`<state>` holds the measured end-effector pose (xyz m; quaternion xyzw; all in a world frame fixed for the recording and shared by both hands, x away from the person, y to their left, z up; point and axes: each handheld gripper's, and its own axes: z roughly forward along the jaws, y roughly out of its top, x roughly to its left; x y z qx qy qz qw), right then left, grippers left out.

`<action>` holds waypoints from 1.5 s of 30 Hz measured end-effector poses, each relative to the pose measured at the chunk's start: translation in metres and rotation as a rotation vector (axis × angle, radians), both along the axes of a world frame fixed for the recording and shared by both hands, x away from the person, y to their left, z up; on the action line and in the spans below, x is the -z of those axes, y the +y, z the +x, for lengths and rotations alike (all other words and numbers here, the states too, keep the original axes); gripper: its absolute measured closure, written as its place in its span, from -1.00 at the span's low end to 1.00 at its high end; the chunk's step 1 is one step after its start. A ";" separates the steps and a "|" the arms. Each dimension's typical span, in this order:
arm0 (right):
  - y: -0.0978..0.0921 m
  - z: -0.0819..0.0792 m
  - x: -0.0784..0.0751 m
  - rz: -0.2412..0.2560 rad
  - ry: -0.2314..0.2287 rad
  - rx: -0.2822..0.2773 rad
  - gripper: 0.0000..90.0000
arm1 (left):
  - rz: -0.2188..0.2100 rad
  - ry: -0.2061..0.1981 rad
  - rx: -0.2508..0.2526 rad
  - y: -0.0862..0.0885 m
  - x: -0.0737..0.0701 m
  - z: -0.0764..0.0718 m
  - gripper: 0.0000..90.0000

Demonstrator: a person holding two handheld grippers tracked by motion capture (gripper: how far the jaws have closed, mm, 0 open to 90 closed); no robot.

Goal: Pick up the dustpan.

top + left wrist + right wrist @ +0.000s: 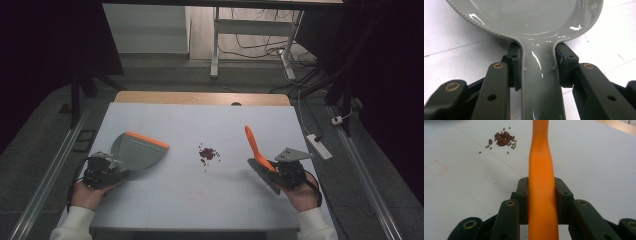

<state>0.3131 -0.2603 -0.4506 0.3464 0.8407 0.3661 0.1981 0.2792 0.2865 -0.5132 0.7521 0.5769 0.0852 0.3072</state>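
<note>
A grey dustpan [137, 149] with an orange front lip lies on the left of the white table [200, 200], mouth facing right. My left gripper [119, 173] is shut on its handle; the left gripper view shows both pads [515, 66] pressed against the grey handle [537, 82] below the pan's bowl [529, 15]. At the right, my right gripper [272, 167] is shut on a brush with an orange handle [254, 144] and grey bristles [262, 175]. The handle [541, 165] runs up between the right gripper [541, 192] jaws. A small pile of red and green beans [208, 153] [502, 140] lies mid-table between them.
A wooden strip [200, 97] borders the table's far edge. On the floor to the right lies a white power strip [318, 146] with cables. Metal rails run along both sides of the table, and a desk frame [215, 45] stands beyond.
</note>
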 end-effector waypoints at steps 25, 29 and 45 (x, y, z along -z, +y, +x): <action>-0.002 0.001 0.000 0.004 -0.005 0.009 0.56 | 0.005 -0.143 0.090 0.005 -0.008 -0.008 0.38; -0.002 0.001 0.000 0.004 -0.001 0.011 0.56 | 0.000 -0.165 0.114 0.003 -0.010 -0.009 0.38; 0.000 0.000 0.000 0.011 -0.010 0.010 0.56 | -0.034 -0.235 0.206 0.001 -0.016 -0.010 0.38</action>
